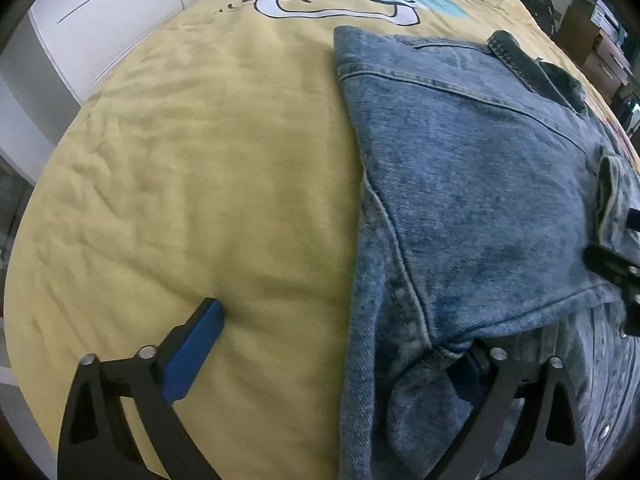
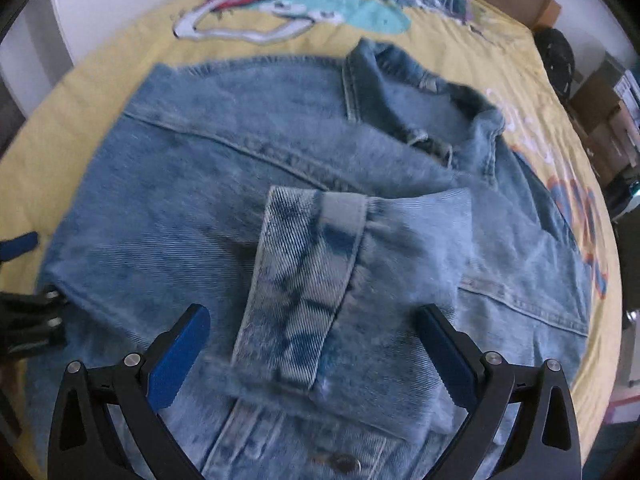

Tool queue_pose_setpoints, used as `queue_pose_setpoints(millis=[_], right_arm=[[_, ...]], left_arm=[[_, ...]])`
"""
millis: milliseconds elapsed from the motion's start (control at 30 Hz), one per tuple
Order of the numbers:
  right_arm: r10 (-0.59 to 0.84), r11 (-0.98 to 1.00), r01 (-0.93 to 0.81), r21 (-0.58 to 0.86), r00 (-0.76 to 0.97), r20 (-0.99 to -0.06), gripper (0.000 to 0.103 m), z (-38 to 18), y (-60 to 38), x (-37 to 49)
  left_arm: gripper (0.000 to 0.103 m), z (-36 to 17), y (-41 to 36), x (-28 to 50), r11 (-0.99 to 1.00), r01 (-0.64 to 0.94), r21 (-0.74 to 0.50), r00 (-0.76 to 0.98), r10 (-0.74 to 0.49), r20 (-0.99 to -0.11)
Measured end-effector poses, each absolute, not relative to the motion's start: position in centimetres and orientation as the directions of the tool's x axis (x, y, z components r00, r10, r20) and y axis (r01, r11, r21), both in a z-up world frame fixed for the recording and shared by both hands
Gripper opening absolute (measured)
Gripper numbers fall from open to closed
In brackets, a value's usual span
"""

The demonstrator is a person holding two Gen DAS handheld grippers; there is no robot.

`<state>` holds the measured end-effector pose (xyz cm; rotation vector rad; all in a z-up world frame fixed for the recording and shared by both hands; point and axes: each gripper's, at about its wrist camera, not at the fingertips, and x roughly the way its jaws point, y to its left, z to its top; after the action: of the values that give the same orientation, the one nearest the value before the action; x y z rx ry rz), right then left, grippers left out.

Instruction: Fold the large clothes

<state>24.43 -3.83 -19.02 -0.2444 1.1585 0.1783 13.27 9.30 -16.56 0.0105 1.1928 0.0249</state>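
Nearest the left wrist camera, the left gripper (image 1: 340, 356) has its 2 jaws spread wide: the blue pad at 7 o'clock rests over bare yellow bedspread (image 1: 200, 200), while the other finger at 5 o'clock is tucked under a folded edge of the denim jacket (image 1: 480, 208), its pad mostly hidden by cloth. No pinch on the fabric can be made out, so the jaws read as spread with the jacket's edge lying between them. At 3 o'clock in that view a black piece of the other tool touches the jacket's right side. In the right wrist view, the right gripper (image 2: 316, 356) also stands spread, its 2 blue pads at 7 and 5 o'clock on either side of a turned-back sleeve cuff (image 2: 304, 288), clear of it and gripping nothing. The sleeve lies across the jacket's body, with a metal button (image 2: 344, 462) showing at 6 o'clock below it. Further out, the jacket lies mostly flat on the bed, its collar (image 2: 440, 112) bunched towards 1 o'clock. Beyond it, at 12 o'clock, the bedspread carries a colourful cartoon print (image 2: 320, 4) in teal, red and white. White cupboard doors (image 1: 100, 12) stand at 10 o'clock, and cardboard boxes (image 1: 592, 36) sit at 2 o'clock past the bed's edge.
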Motion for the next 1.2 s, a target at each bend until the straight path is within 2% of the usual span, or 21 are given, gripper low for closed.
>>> queue_pose_setpoints(millis=[67,100,133,267,333,367,400,433,800,1200], right_arm=[[0.027,0.963,-0.257,-0.084,0.398,-0.917,0.101,-19.0,-4.2,24.5],[0.024,0.964,-0.253,-0.085,0.400,-0.916,0.094,-18.9,-4.4,24.5],[0.011,0.965,-0.244,-0.097,0.404,-0.915,0.080,-18.8,-4.7,24.5],[0.068,0.972,-0.235,-0.026,0.382,-0.922,0.051,-18.0,-6.6,24.6],[0.097,0.973,-0.233,0.007,0.378,-0.921,0.030,-17.4,-7.6,24.6],[0.107,0.973,-0.229,0.019,0.380,-0.919,0.025,-17.1,-8.1,24.6],[0.110,0.974,-0.224,0.024,0.381,-0.918,0.012,-16.8,-8.5,24.5],[0.122,0.976,-0.216,0.039,0.383,-0.916,0.008,-16.3,-9.2,24.5],[0.176,0.984,-0.098,0.149,0.407,-0.896,0.006,-13.2,-16.6,22.9],[0.158,0.969,0.119,0.215,0.367,-0.917,0.006,-16.5,-24.9,22.5]], left_arm=[[0.082,-16.4,7.6,13.2,1.000,0.003,0.009,0.372,0.008,-0.928],[0.074,-16.4,7.7,13.3,1.000,0.016,0.006,0.373,0.000,-0.928],[0.067,-16.3,7.3,13.2,0.999,0.033,0.005,0.373,-0.008,-0.928],[0.046,-15.9,5.8,13.2,0.997,0.081,-0.007,0.373,-0.037,-0.927],[0.030,-15.7,5.0,13.1,0.995,0.101,-0.013,0.373,-0.050,-0.926],[0.027,-15.7,4.9,13.3,0.994,0.110,-0.007,0.374,-0.048,-0.926],[0.024,-15.6,4.6,13.4,0.993,0.117,0.003,0.376,-0.041,-0.926],[0.022,-15.7,4.5,13.5,0.992,0.123,0.013,0.378,-0.035,-0.925],[0.022,-15.7,5.2,14.4,0.993,0.117,0.014,0.372,-0.031,-0.928],[0.022,-16.0,4.6,14.6,0.992,0.118,0.032,0.369,-0.014,-0.930]])
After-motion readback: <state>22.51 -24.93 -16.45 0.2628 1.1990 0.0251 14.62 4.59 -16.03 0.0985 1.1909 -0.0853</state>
